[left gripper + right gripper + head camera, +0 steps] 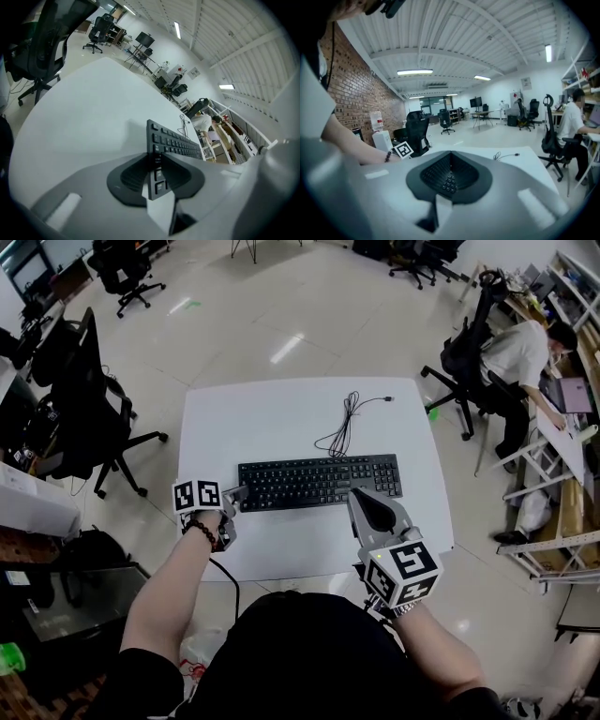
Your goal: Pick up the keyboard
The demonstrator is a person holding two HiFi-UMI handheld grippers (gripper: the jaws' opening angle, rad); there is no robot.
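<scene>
White worktop: carries everything I list here.
Black keyboard: lies parallel to the near edge, closer to the right edge than the left.
Right gripper: I see its jaws pressed together, empty, over the keyboard's right end.
Left gripper: I see it pinching the keyboard's left end.
Keyboard cable: loosely looped towards the far edge.
</scene>
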